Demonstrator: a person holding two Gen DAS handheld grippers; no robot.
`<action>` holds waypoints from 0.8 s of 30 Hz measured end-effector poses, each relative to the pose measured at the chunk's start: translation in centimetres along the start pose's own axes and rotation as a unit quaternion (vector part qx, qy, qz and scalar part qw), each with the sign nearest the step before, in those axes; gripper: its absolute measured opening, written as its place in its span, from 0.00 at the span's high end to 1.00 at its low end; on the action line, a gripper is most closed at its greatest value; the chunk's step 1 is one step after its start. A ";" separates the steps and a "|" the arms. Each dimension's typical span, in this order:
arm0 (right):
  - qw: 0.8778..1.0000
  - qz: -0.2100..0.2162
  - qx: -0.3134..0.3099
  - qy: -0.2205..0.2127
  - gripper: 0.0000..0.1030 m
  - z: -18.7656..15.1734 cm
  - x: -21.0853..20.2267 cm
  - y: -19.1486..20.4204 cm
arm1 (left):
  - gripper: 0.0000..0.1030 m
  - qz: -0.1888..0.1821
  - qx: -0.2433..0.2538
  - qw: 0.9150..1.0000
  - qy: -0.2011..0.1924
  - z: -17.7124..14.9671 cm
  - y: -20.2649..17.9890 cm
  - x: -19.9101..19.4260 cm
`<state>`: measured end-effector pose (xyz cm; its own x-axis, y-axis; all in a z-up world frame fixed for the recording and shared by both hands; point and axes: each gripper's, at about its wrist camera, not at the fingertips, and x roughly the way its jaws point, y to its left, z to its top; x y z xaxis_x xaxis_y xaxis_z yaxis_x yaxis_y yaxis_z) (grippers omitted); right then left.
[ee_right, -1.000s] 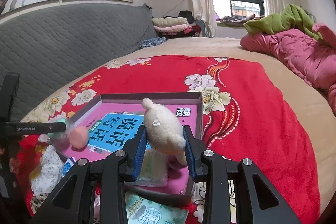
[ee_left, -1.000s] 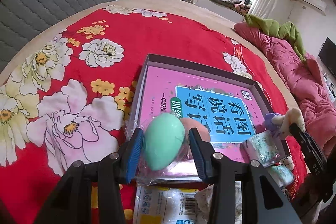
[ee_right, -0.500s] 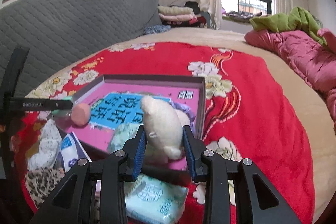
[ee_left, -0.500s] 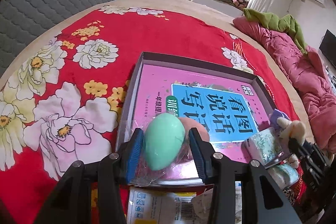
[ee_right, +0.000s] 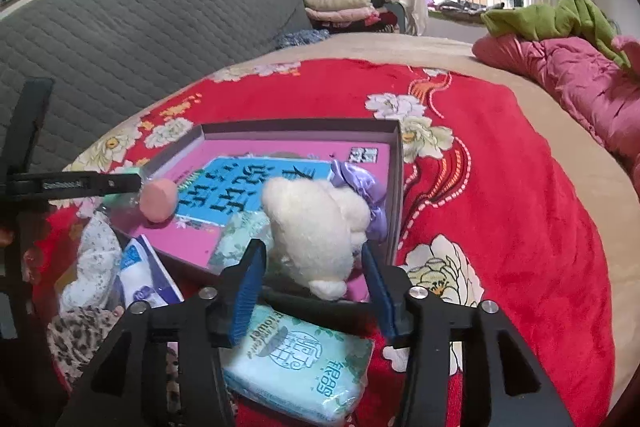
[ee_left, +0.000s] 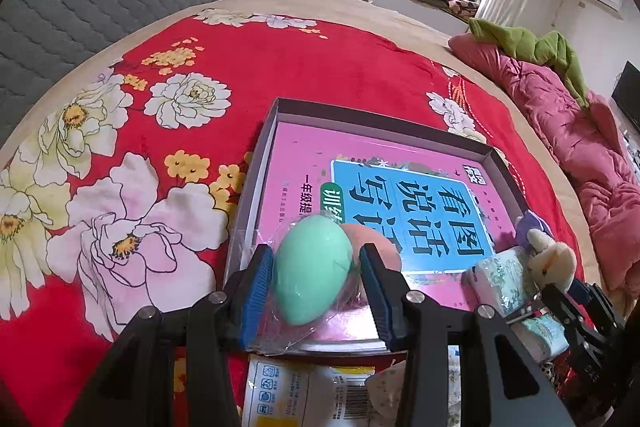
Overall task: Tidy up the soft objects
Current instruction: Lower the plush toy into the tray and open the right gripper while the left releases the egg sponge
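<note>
Our right tool is opening: a second ago its pads pinched the cream plush toy, and now there are gaps on both sides, so the toy sits loose between the jaws. It rests in the near right corner of the shallow grey box, leaning against a lilac ribbon bow and a pale tissue pack inside, on top of the pink book that lines the box. We judge this a completed drop-off; the right tool can draw back for another item, such as the mint tissue pack lying on the red floral bedspread just under it.

Our left tool has not changed. It is closed on the clear bag holding a green egg-shaped sponge and a peach one, over the box's near left edge. That bag is not yet released.
</note>
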<state>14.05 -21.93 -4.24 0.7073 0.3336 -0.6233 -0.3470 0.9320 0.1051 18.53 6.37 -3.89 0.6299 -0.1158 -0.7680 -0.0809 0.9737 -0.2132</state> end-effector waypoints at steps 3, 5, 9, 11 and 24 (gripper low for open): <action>1.000 0.000 -0.006 -0.017 0.39 0.3 -0.6 0.3 | 0.55 -0.007 -0.008 1.000 0.005 0.0 0.0 0.3; 1.000 0.000 -0.010 -0.026 0.38 0.5 -0.9 0.4 | 0.55 -0.011 -0.007 1.000 0.004 0.0 -0.1 0.3; 0.999 -0.004 -0.010 -0.031 0.38 0.7 -1.2 0.3 | 0.55 -0.012 -0.010 1.000 0.002 -0.1 -0.2 0.2; 1.000 -0.003 -0.005 -0.031 0.37 0.7 -1.2 0.1 | 0.55 -0.011 -0.021 1.000 0.002 -0.1 0.3 0.2; 0.999 -0.006 -0.001 -0.039 0.36 0.8 -1.3 -0.2 | 0.50 -0.015 -0.037 0.999 0.004 0.0 1.1 0.3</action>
<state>13.66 -22.44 -2.83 0.7573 0.3320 -0.5624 -0.3384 0.9360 0.0968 18.61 7.44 -4.31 0.6271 -0.1458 -0.7652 -0.1193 0.9528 -0.2793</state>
